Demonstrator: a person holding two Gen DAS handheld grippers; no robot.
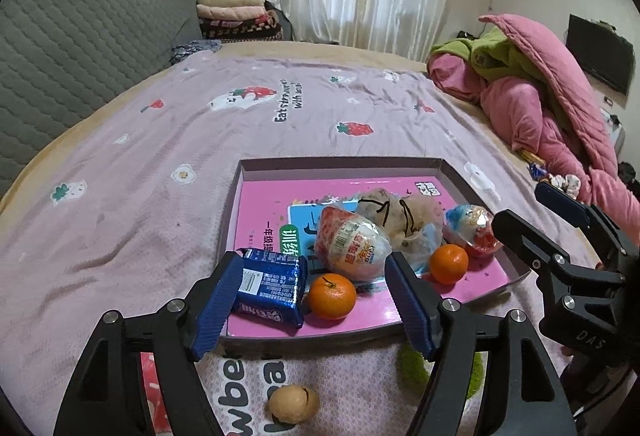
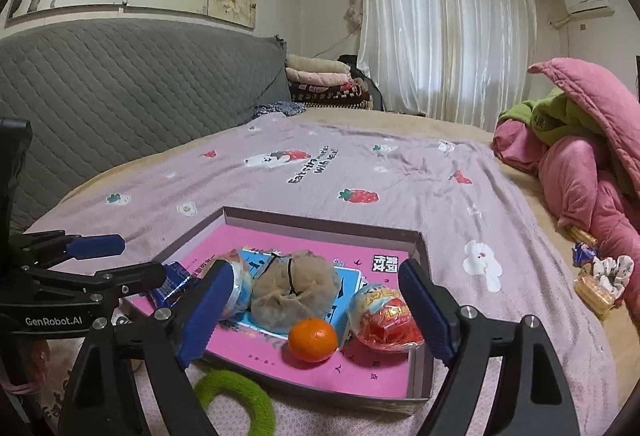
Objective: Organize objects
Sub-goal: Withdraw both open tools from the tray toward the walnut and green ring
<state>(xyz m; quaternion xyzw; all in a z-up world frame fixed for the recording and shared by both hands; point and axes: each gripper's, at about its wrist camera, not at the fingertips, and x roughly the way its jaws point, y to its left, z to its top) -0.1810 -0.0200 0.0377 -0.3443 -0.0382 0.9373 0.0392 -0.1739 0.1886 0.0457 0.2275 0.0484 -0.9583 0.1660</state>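
Shallow pink-lined cardboard tray [image 1: 256, 172] ahead of both empty, spread tongs holds snacks and two oranges; beige cracked walnut [image 1: 293, 405] beneath left tongs [image 1: 312, 300] and green fuzzy ring [image 2: 236, 396] beneath right tongs [image 2: 316, 312] remain outside.

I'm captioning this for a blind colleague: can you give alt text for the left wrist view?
The open left gripper hovers over a shallow box on a bed, holding two oranges, a blue snack packet and wrapped toy eggs. A walnut lies outside.
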